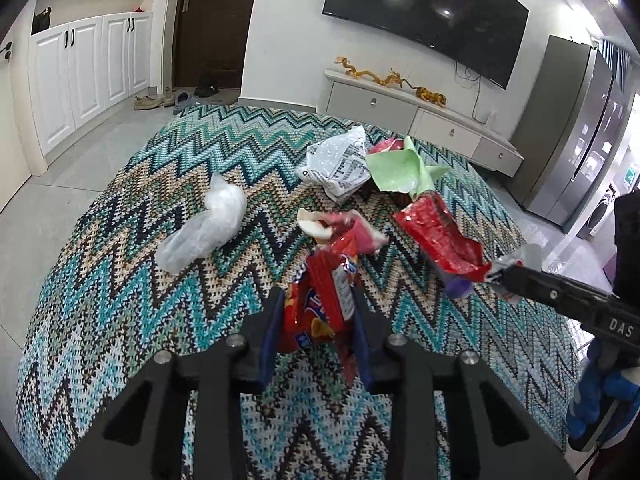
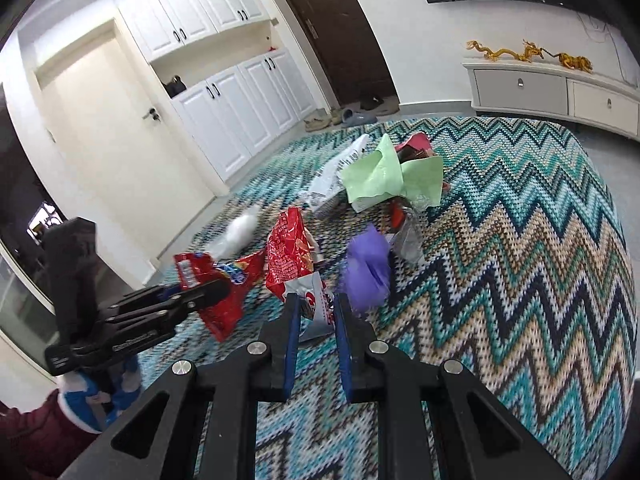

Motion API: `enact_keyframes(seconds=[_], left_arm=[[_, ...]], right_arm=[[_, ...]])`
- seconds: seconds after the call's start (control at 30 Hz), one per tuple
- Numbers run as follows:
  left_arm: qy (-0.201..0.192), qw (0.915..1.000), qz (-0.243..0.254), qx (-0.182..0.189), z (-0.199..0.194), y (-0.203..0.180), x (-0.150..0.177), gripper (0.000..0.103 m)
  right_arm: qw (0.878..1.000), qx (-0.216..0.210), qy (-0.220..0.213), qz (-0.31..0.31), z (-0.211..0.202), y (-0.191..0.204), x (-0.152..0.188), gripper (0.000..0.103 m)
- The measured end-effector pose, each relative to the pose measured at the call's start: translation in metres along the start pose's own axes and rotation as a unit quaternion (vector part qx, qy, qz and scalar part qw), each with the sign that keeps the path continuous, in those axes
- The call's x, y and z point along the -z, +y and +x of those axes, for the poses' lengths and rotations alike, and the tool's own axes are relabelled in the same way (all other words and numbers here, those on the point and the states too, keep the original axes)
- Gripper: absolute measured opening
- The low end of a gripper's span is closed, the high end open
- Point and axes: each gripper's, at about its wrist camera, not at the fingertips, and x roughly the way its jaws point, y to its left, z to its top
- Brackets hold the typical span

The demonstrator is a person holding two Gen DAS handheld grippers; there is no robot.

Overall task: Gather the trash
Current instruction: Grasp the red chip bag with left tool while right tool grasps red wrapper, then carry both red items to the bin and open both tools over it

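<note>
Red snack bag hangs pinched in the left tongs; right tongs clamp a silver-and-red wrapper, both apparently lifted for disposal; green paper, white bag and clear plastic lie on the zigzag cloth.

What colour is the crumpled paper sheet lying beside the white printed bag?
Light green paper sheet, clearest in the right wrist view.

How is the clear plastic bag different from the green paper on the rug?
The clear plastic bag is see-through and whitish; the green paper is opaque pale green. The bag lies alone on bare rug; the paper sits atop a pile of other wrappers. The bag is bunched long; the paper is creased into flat folds. Both lie ungripped.
</note>
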Motion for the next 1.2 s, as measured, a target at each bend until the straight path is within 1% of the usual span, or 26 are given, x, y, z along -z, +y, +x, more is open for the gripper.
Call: enact_keyframes(seconds=[0.2, 0.3, 0.43, 0.57, 0.7, 0.83, 0.97, 1.07, 1.2], left_arm=[[-0.018, 0.9997, 0.013, 0.003, -0.018, -0.009, -0.001, 0.030], [-0.028, 0.9993, 0.026, 0.000, -0.026, -0.018, -0.001, 0.030], [-0.029, 0.9991, 0.027, 0.011, -0.030, -0.027, -0.001, 0.030], [-0.028, 0.9983, 0.044, 0.027, -0.029, -0.046, -0.004, 0.030], [-0.026, 0.9962, 0.069, 0.048, -0.026, -0.074, -0.009, 0.030], [-0.019, 0.9920, 0.101, 0.073, -0.017, -0.111, -0.013, 0.030], [-0.006, 0.9855, 0.136, 0.102, -0.005, -0.154, -0.014, 0.030], [0.009, 0.9784, 0.166, 0.123, 0.008, -0.192, -0.014, 0.030], [0.030, 0.9669, 0.201, 0.155, 0.025, -0.249, -0.012, 0.030]], right_arm=[[1.000, 0.007, -0.022, 0.009, -0.023, 0.000, 0.005, 0.016], [0.999, 0.020, -0.034, 0.019, -0.036, -0.007, 0.008, 0.016], [0.998, 0.036, -0.049, 0.035, -0.056, -0.018, 0.017, 0.016], [0.994, 0.064, -0.064, 0.055, -0.081, -0.037, 0.031, 0.016], [0.988, 0.103, -0.080, 0.084, -0.109, -0.063, 0.047, 0.016], [0.977, 0.147, -0.098, 0.119, -0.142, -0.092, 0.067, 0.016], [0.960, 0.201, -0.112, 0.159, -0.177, -0.124, 0.093, 0.016], [0.942, 0.245, -0.115, 0.198, -0.200, -0.152, 0.116, 0.016], [0.917, 0.297, -0.108, 0.245, -0.221, -0.189, 0.142, 0.016]])
